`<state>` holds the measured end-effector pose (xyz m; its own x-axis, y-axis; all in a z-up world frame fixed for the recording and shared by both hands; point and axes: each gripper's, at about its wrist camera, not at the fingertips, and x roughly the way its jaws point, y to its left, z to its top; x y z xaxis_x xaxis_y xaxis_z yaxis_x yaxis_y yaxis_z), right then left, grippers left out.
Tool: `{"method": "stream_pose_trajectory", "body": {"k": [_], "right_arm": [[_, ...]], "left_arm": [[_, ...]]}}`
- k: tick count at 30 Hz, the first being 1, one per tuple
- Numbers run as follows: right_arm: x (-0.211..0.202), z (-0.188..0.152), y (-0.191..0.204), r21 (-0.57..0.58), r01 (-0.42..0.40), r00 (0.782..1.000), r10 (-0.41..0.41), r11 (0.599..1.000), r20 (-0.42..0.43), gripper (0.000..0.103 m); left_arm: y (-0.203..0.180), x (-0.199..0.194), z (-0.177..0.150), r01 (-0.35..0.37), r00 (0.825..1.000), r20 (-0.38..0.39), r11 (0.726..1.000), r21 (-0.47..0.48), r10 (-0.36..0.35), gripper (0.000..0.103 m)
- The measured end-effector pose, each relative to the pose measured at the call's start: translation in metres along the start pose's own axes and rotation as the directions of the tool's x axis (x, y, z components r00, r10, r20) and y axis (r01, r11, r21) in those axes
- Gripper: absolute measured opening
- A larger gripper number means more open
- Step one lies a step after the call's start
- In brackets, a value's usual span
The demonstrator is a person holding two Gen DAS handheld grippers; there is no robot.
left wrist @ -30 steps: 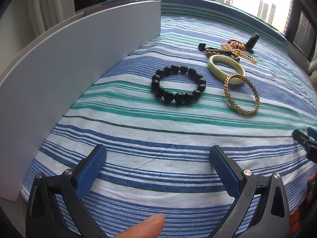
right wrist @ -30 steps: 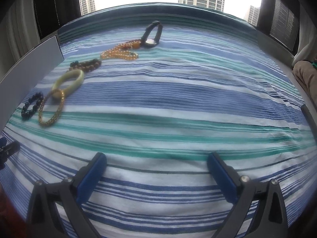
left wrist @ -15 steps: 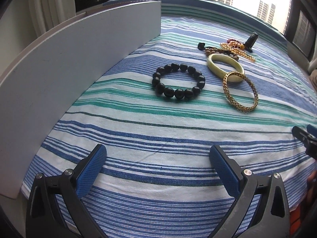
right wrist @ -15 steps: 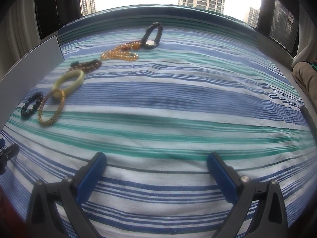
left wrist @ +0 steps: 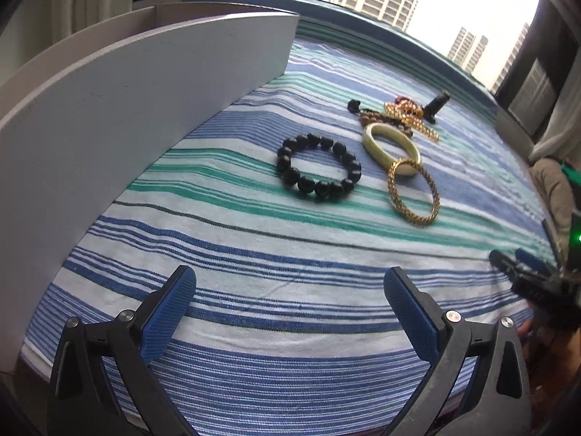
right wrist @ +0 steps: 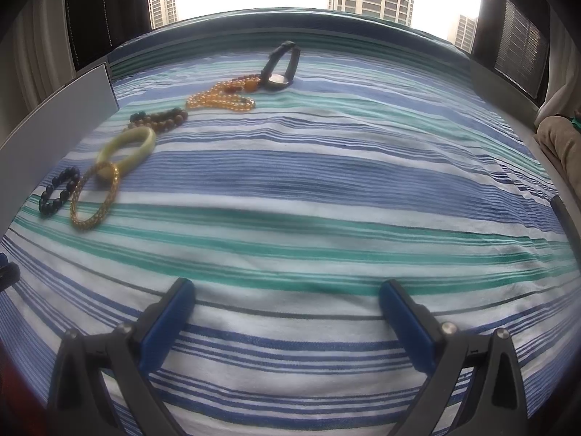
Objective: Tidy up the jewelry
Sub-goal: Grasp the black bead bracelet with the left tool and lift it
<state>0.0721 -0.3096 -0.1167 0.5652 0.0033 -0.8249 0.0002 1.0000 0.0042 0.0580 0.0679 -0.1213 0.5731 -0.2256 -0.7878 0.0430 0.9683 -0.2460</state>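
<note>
From the left wrist view, the left gripper (left wrist: 288,296) hangs over the striped cloth (left wrist: 254,283) with its blue-padded jaws spread wide and nothing between them. The jewelry lies well ahead of it, slightly to the right. Nearest is the black bead bracelet (left wrist: 319,167), flat on the cloth. Just right of it lies the gold chain bangle (left wrist: 414,190), whose far edge overlaps the pale green bangle (left wrist: 390,149). Beyond those sit a brown bead bracelet (left wrist: 381,120), a string of amber beads (left wrist: 410,116) and a black watch (left wrist: 437,105), bunched close together. A grey box wall (left wrist: 127,127) runs along the left side of the cloth. The right gripper (left wrist: 523,272) shows at the right edge.

From the right wrist view, the right gripper (right wrist: 287,301) is likewise wide open and empty above the cloth. All the jewelry lies far ahead and to its left, in a line running away: black bead bracelet (right wrist: 58,190), gold chain bangle (right wrist: 95,196), pale green bangle (right wrist: 127,147), brown bead bracelet (right wrist: 159,118), amber beads (right wrist: 221,96), and the watch (right wrist: 281,67) farthest off. The grey box wall (right wrist: 58,127) stands left of them.
</note>
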Motion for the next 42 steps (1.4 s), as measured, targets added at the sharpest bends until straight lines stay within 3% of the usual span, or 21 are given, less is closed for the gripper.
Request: {"method": "stream_pose_trajectory", "body": {"k": [4,8,11,18,20,21,22,24,26,28,29,31,34,36,37,39,42], "right_arm": [[0.0,0.0,0.0,0.001,0.0,1.0,0.0,1.0,0.0,0.103],[0.0,0.0,0.0,0.001,-0.001,1.0,0.001,1.0,0.0,0.103],[0.0,0.0,0.0,0.002,-0.001,1.0,0.001,1.0,0.0,0.103],[0.0,0.0,0.0,0.002,-0.003,1.0,0.003,1.0,0.0,0.103],[0.0,0.0,0.0,0.003,-0.003,1.0,0.003,1.0,0.0,0.103],[0.0,0.0,0.0,0.003,-0.003,1.0,0.003,1.0,-0.001,0.103],[0.0,0.0,0.0,0.003,-0.003,1.0,0.003,1.0,-0.002,0.103],[0.0,0.001,0.0,0.004,-0.004,1.0,0.004,1.0,-0.007,0.103],[0.001,0.004,0.001,0.005,-0.004,1.0,0.004,1.0,-0.026,0.103],[0.002,0.01,0.001,-0.002,-0.02,0.995,0.019,1.0,-0.099,0.103],[0.0,0.013,0.001,0.005,-0.052,0.99,0.052,0.999,-0.132,0.103],[-0.012,0.021,0.004,0.04,-0.163,0.978,0.167,0.986,-0.121,0.103],[-0.022,0.043,0.028,-0.026,-0.239,0.965,0.234,0.971,-0.119,0.103],[-0.019,0.06,0.049,-0.093,-0.272,0.957,0.26,0.958,-0.125,0.091],[-0.012,0.067,0.06,-0.115,-0.294,0.95,0.276,0.949,-0.148,0.073],[0.006,0.079,0.08,-0.134,-0.335,0.932,0.306,0.933,-0.196,0.057],[0.029,0.09,0.105,-0.171,-0.362,0.92,0.322,0.916,-0.223,0.056]], "left_arm": [[-0.004,-0.003,0.021,0.002,1.0,0.026,0.999,0.034,-0.003,0.102],[-0.022,0.011,0.048,-0.1,0.995,-0.004,0.983,0.154,0.101,0.102],[-0.028,0.031,0.066,-0.132,0.989,-0.039,0.974,0.184,0.142,0.101],[-0.026,0.076,0.073,-0.195,0.972,-0.097,0.962,0.191,0.216,0.083],[-0.026,0.072,0.072,-0.167,0.979,-0.089,0.97,0.179,0.185,0.069],[-0.028,0.07,0.071,-0.164,0.98,-0.083,0.968,0.189,0.182,0.056],[-0.03,0.068,0.07,-0.153,0.982,-0.079,0.968,0.201,0.172,0.03],[-0.032,0.064,0.069,-0.141,0.983,-0.087,0.967,0.212,0.162,0.01],[-0.026,0.059,0.068,-0.106,0.988,-0.094,0.978,0.182,0.124,0.009],[-0.019,0.047,0.066,-0.051,0.995,-0.08,0.989,0.137,0.062,0.009],[-0.016,0.039,0.065,-0.029,0.997,-0.065,0.993,0.117,0.037,0.009],[-0.012,0.025,0.065,-0.002,0.999,-0.035,0.995,0.095,0.005,0.009],[-0.007,0.009,0.066,0.028,1.0,-0.012,0.997,0.067,-0.027,0.009],[-0.007,0.001,0.066,0.046,0.999,-0.003,0.997,0.061,-0.046,0.009],[-0.007,-0.004,0.065,0.048,0.999,0.004,0.997,0.065,-0.049,0.009],[-0.007,-0.013,0.064,0.055,0.998,0.016,0.996,0.07,-0.056,0.009],[-0.006,-0.026,0.062,0.072,0.997,0.029,0.995,0.068,-0.074,0.009]]}}
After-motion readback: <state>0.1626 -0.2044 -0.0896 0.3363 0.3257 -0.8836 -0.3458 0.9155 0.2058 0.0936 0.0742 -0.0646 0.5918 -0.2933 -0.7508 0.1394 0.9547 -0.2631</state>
